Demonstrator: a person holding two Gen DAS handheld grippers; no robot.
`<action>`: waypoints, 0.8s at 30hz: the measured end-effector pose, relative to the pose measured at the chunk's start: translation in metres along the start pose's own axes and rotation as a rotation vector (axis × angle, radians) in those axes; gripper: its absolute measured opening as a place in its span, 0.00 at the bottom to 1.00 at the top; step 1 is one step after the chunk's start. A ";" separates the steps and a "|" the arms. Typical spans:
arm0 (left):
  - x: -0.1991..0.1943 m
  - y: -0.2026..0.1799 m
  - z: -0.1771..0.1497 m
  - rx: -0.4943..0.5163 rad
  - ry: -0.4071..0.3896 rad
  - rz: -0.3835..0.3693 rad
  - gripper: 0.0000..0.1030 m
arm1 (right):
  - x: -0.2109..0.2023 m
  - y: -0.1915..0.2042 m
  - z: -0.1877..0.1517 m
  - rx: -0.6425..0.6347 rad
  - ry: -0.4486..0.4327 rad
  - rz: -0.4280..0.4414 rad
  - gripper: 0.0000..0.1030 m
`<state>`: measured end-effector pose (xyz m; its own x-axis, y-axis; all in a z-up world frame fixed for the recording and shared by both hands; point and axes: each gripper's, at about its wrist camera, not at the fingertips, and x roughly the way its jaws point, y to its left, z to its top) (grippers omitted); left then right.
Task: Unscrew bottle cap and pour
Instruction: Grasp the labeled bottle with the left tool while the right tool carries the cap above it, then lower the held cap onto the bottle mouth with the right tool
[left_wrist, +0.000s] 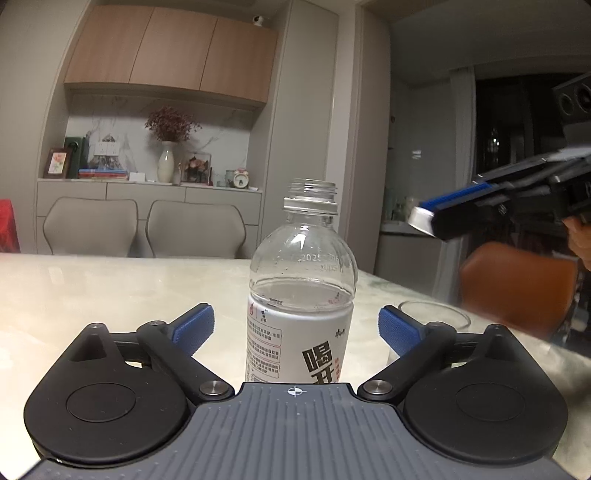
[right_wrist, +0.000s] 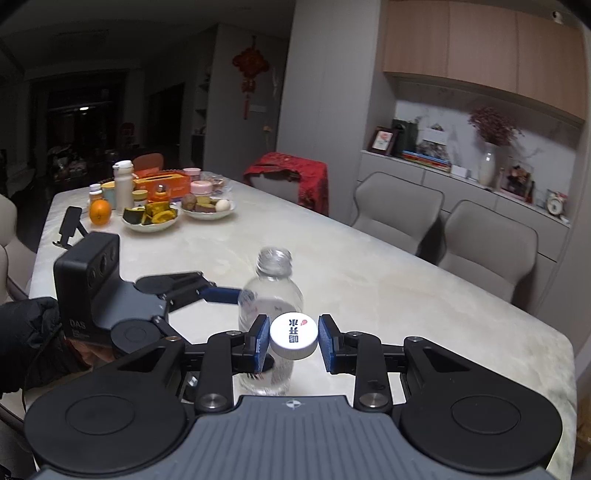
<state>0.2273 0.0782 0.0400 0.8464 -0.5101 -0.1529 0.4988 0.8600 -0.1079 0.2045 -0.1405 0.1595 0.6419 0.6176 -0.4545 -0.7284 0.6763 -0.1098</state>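
Note:
A clear water bottle (left_wrist: 301, 295) with a white label stands uncapped on the marble table (left_wrist: 92, 295). My left gripper (left_wrist: 295, 325) is open, its blue pads (left_wrist: 195, 328) on either side of the bottle and apart from it. My right gripper (right_wrist: 293, 341) is shut on the white cap (right_wrist: 293, 334) and holds it in the air, above and in front of the bottle (right_wrist: 269, 295). In the left wrist view the right gripper (left_wrist: 428, 218) is up at the right with the cap (left_wrist: 421, 219). A glass (left_wrist: 434, 317) stands right of the bottle.
Plates of food (right_wrist: 151, 218), an orange (right_wrist: 99, 212), a phone stand (right_wrist: 70, 225) and several containers sit at the table's far end. Grey chairs (right_wrist: 399, 214) line the far side, and an orange chair (left_wrist: 517, 284) stands at the right.

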 end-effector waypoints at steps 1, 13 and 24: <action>0.001 0.000 0.000 0.001 -0.003 -0.004 0.85 | 0.003 0.001 0.004 -0.007 0.001 0.005 0.31; 0.006 0.002 -0.001 -0.012 -0.006 0.007 0.61 | 0.028 -0.009 0.038 -0.048 0.046 0.075 0.31; 0.005 -0.003 -0.002 0.000 -0.005 0.005 0.61 | 0.045 -0.015 0.056 -0.032 0.099 0.158 0.31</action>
<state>0.2296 0.0731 0.0374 0.8497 -0.5058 -0.1489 0.4946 0.8625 -0.1074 0.2572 -0.1003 0.1906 0.4929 0.6715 -0.5533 -0.8267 0.5598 -0.0570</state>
